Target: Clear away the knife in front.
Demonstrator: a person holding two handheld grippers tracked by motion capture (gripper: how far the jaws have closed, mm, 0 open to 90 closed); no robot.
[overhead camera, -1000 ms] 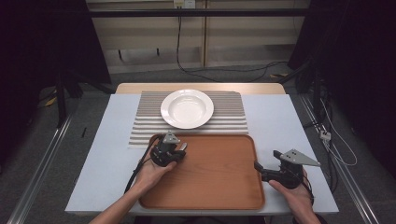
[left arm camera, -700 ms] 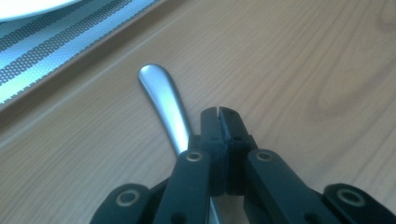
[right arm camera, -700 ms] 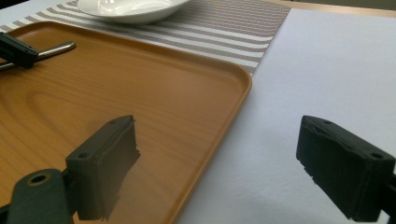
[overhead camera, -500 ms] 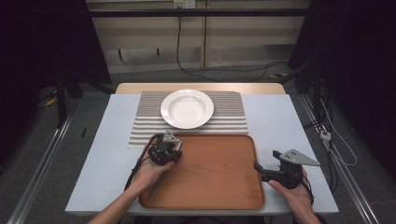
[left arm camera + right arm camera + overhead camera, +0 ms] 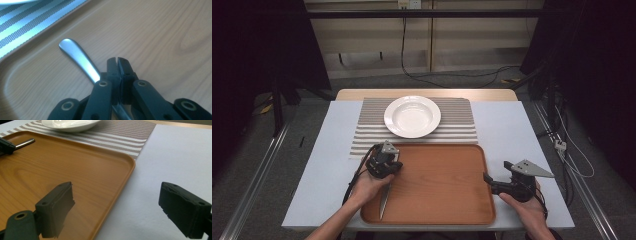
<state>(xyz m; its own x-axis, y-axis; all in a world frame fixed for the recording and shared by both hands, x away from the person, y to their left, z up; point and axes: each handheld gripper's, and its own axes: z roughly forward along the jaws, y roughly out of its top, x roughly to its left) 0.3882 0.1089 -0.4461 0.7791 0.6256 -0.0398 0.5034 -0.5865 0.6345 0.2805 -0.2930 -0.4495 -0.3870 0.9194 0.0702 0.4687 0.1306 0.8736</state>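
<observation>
Between the earlier pictures and this one, little had moved: the left gripper (image 5: 388,161) had shifted only slightly over the near left part of the tray (image 5: 447,200), and the right gripper (image 5: 488,178) had kept its place at the tray's right edge.

Seen from the left gripper's own camera, its jaws were pressed together at the tips, with a metal knife (image 5: 79,57) running under them. The knife's rounded handle end reached out ahead of the jaws and to their left, lying on the wood of the tray; whether the jaws pinched the knife lower down could not be told. From above, the blade (image 5: 384,200) trailed back from the gripper toward the person, inside the tray's left rim.

The right gripper's jaws stood wide apart with nothing between them. Its left jaw hung over the tray's surface, its right jaw over the pale table (image 5: 175,157), so the tray's rim passed between them. Farther ahead of both grippers, a white plate (image 5: 412,116) sat on a striped mat (image 5: 459,125).
</observation>
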